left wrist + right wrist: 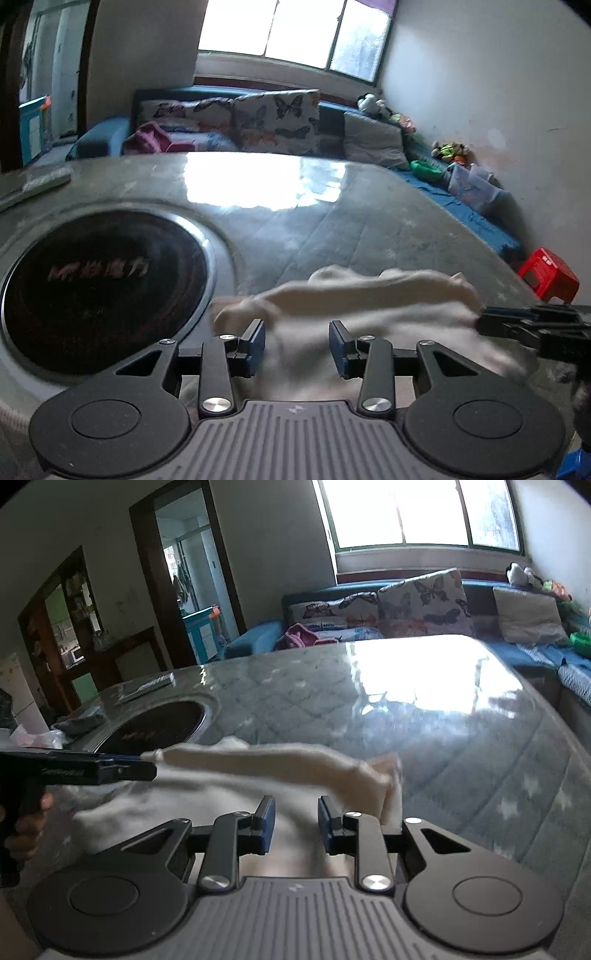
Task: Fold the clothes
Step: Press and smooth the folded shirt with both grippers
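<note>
A cream garment (369, 295) (277, 760) lies on the grey quilted table top (332, 229) (461, 746), with a raised fold running along its far side. My left gripper (297, 343) hovers over its near part, the blue pads apart and cloth lying flat under the gap. From the right wrist view, the left gripper (147, 766) shows side-on with its tip at the fold's left end. My right gripper (296, 821) is open above the garment's near edge, nothing pinched. In the left wrist view the right gripper (484, 321) reaches the cloth's right end.
A round dark hotplate (103, 284) (162, 727) is set into the table left of the garment. A flat packet (147, 686) lies beyond it. A sofa with butterfly cushions (277, 118) stands behind the table, a red stool (548, 275) at its right. A hand (29, 827) holds the left gripper.
</note>
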Action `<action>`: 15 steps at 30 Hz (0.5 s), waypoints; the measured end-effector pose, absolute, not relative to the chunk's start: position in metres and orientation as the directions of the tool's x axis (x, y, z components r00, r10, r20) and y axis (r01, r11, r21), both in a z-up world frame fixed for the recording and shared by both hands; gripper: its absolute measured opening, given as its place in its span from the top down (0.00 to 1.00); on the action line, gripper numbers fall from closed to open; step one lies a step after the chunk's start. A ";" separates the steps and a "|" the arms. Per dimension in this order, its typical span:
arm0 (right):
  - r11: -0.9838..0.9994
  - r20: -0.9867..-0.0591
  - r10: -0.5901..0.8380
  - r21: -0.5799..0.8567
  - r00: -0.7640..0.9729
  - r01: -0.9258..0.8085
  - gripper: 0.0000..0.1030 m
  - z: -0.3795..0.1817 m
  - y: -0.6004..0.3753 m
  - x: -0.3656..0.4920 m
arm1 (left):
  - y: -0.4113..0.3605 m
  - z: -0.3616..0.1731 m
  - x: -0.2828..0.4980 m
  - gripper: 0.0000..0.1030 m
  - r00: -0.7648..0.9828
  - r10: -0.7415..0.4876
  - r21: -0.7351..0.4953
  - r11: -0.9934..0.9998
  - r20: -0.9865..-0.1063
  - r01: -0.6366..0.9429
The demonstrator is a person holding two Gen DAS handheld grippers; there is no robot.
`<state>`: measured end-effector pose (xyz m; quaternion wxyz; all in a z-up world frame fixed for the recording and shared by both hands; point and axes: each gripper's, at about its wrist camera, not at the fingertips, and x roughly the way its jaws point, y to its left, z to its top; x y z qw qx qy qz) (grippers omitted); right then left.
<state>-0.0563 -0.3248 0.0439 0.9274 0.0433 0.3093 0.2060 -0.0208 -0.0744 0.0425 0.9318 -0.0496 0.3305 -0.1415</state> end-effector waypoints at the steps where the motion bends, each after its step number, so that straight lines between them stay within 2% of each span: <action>1: 0.913 -0.553 0.405 0.201 0.728 -0.355 0.76 0.046 -0.323 -0.050 | -0.077 0.045 -0.018 0.60 0.745 -0.298 -0.181 0.954 -0.597 0.237; 5: 0.921 -0.565 0.387 0.194 0.728 -0.339 0.76 0.042 -0.319 -0.026 | -0.082 0.041 -0.001 0.60 0.738 -0.281 -0.169 0.960 -0.614 0.225; 8: 0.932 -0.609 0.361 0.197 0.706 -0.306 0.77 0.029 -0.323 -0.009 | -0.079 0.032 0.010 0.60 0.725 -0.261 -0.165 0.965 -0.638 0.202; 15: 0.930 -0.590 0.360 0.164 0.723 -0.329 0.76 0.037 -0.316 -0.014 | -0.082 0.037 0.004 0.59 0.738 -0.262 -0.160 0.965 -0.621 0.208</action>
